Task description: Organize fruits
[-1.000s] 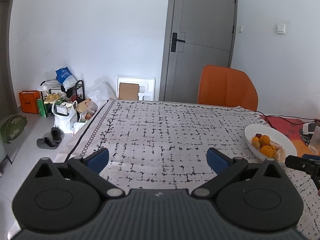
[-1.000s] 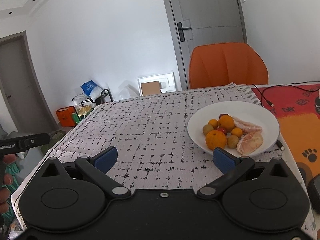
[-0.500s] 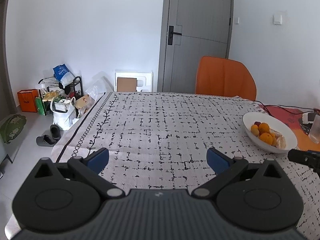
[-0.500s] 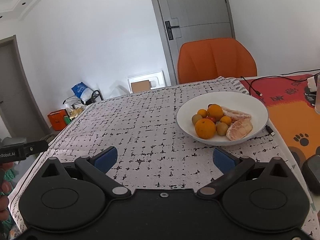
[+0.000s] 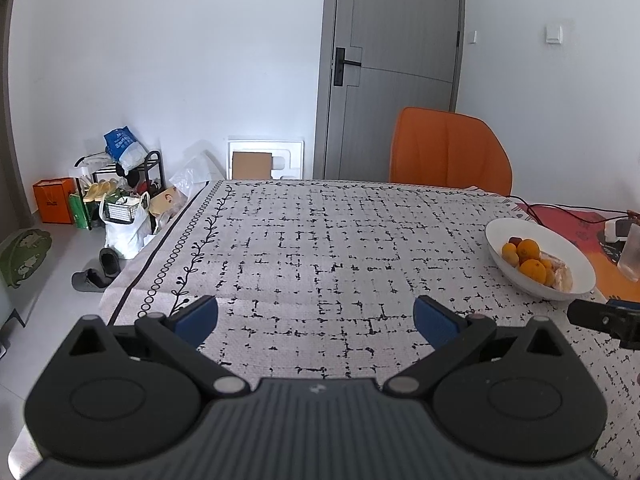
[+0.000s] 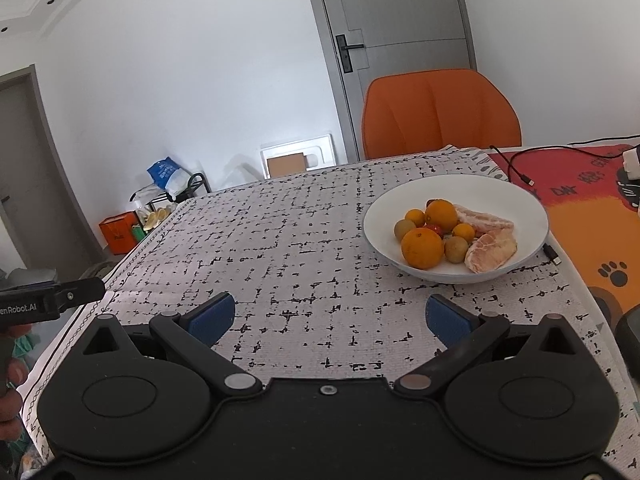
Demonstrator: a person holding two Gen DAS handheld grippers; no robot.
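Observation:
A white bowl point(image 6: 516, 200) sits on the patterned tablecloth and holds oranges point(image 6: 422, 248), small kiwis point(image 6: 457, 249), a red fruit and peeled pomelo segments point(image 6: 491, 250). The bowl also shows at the right of the left wrist view point(image 5: 576, 258). My right gripper point(image 6: 328, 316) is open and empty, a short way in front of the bowl and to its left. My left gripper point(image 5: 316, 318) is open and empty over the cloth, far left of the bowl.
An orange chair point(image 6: 440, 112) stands behind the table. A red mat point(image 6: 592, 188) with a black cable point(image 6: 516, 164) lies right of the bowl. A clear cup point(image 5: 631, 256) stands at the far right. Bags and shoes point(image 5: 120, 216) clutter the floor at left.
Both grippers have moved forward and tilted; the bowl now sits closer and more central in the right wrist view. Both stay open and empty.

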